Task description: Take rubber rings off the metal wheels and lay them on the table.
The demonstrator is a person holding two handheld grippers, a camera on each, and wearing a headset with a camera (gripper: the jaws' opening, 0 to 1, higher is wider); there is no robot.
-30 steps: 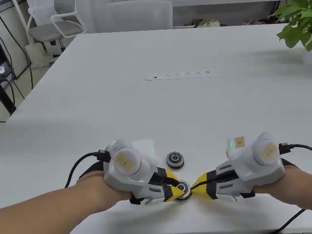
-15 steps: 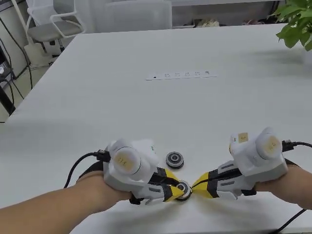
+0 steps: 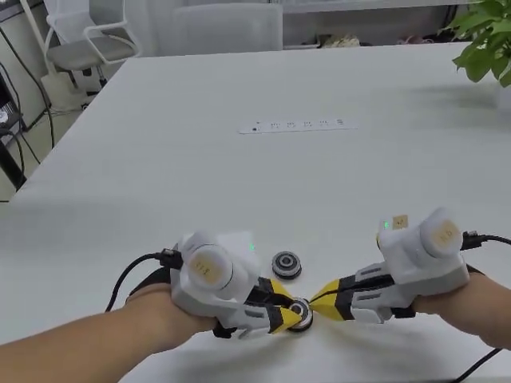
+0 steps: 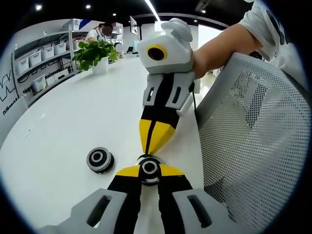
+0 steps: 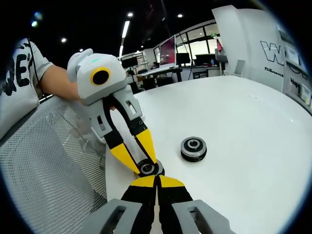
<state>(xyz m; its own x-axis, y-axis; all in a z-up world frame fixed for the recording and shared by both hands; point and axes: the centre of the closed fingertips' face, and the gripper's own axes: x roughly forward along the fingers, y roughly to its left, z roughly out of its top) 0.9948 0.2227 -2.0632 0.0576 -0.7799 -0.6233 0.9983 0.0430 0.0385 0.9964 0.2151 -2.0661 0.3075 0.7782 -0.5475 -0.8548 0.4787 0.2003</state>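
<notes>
- white-and-grey plastic left gripper (image 3: 289, 313): black jaws, bright yellow tips;
- white-and-grey plastic right gripper (image 3: 315, 301): black jaws, yellow tips; a small green light on the housing;
- small round metal wheel (image 4: 149, 167) at the yellow tips: silver hub, dark rim;
- second round metal wheel (image 3: 287, 263): shiny silver centre; black rubber ring (image 4: 90, 159) around it;
- flat white table (image 3: 239, 175): plain, no pattern;
- thin black cables (image 3: 132, 275);
- leafy green plant (image 3: 487, 44);
- pale grey mesh chair (image 4: 253, 131): fine dotted weave.

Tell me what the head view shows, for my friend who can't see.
On a white table, the left tongs grip a small metal wheel and the shut right tongs touch its rim. A second wheel lies just behind them.
</notes>
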